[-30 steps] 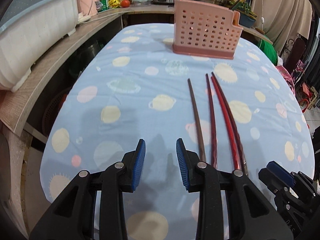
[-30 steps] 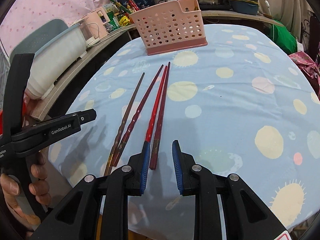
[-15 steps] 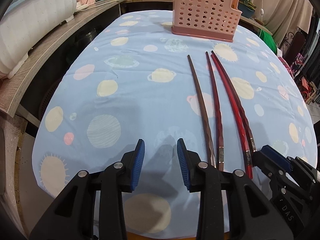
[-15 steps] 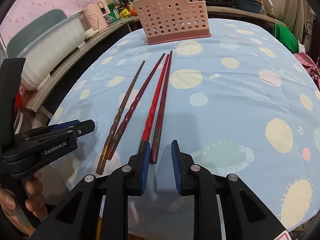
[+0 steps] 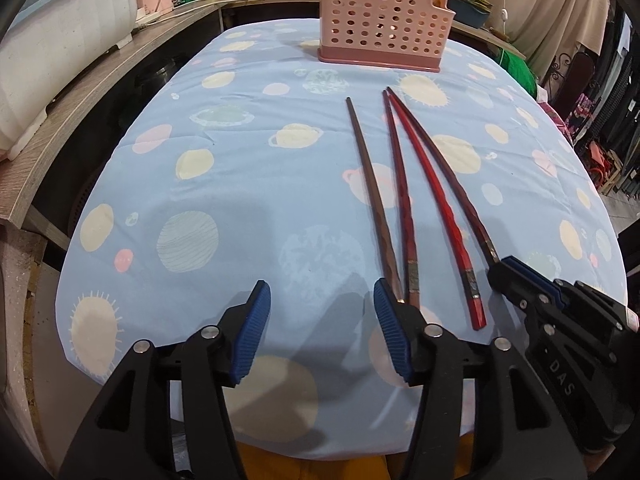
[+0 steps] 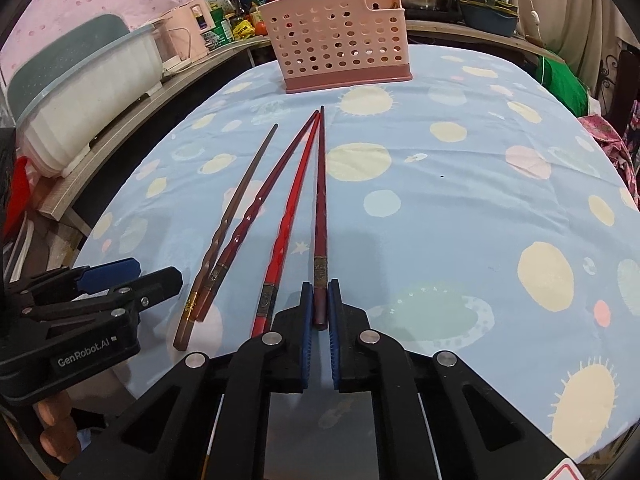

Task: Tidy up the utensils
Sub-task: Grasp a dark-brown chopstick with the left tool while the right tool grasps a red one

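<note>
Several long chopsticks lie side by side on the blue planet-print tablecloth (image 5: 248,184): a brown one (image 6: 236,216), a dark red one (image 6: 260,208), a bright red one (image 6: 288,224) and a dark maroon one (image 6: 320,200). My right gripper (image 6: 320,296) is shut on the near end of the dark maroon chopstick, which still rests on the cloth. It shows in the left wrist view (image 5: 512,276) at the same chopstick (image 5: 452,176). My left gripper (image 5: 322,312) is open and empty, just left of the brown chopstick's end (image 5: 372,196). A pink perforated utensil basket (image 5: 382,20) stands at the table's far end.
A wooden counter (image 5: 80,100) runs along the left with a white tub (image 6: 84,96), bottles and pots behind. Green cloth (image 6: 560,80) and clutter lie off the right edge. The near table edge is right under both grippers.
My right gripper has shifted right from the bright red chopstick and closed on the dark maroon one. My left gripper has opened wider and dropped toward the near table edge.
</note>
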Motion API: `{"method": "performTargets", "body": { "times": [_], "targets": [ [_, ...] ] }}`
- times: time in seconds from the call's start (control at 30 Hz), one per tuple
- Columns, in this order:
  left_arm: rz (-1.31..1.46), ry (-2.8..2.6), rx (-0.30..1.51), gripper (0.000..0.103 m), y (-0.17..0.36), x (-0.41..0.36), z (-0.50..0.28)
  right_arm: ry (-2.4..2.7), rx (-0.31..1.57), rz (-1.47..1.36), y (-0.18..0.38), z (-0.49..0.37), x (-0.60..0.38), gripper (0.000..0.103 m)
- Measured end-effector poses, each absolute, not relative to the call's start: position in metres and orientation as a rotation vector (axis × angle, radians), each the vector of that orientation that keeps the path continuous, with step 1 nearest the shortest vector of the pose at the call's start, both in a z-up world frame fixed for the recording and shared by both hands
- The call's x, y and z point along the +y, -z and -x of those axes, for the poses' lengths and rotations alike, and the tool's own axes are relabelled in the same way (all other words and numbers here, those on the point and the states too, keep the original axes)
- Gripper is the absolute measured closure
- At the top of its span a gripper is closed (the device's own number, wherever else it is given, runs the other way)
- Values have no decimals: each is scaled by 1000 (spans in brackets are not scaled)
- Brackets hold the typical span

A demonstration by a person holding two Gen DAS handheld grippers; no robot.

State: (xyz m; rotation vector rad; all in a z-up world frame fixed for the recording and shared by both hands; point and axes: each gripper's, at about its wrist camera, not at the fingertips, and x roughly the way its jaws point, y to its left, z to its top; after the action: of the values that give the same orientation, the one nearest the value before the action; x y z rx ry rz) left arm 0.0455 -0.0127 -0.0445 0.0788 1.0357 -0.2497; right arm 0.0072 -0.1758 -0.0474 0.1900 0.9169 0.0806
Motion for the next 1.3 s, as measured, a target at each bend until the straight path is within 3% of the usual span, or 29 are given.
{"method": "performTargets", "body": {
  "times": [0.8,0.9,1.1,1.3],
  "targets": [
    [-119,275,1050,53,53,-21,-31,-81,920,-232,49,-5,-183,96],
    [-122,268,1044,59,53,-19,-31,-81,919,-231,48,-5,-183,96],
    [-112,286,1043,95,52,-18,-37,-81,920,-231,48,-5,-183,96],
    [-79,305,1062,96,49,-15,-43,-72,918,-245,46,-5,-187,96]
  ]
}}
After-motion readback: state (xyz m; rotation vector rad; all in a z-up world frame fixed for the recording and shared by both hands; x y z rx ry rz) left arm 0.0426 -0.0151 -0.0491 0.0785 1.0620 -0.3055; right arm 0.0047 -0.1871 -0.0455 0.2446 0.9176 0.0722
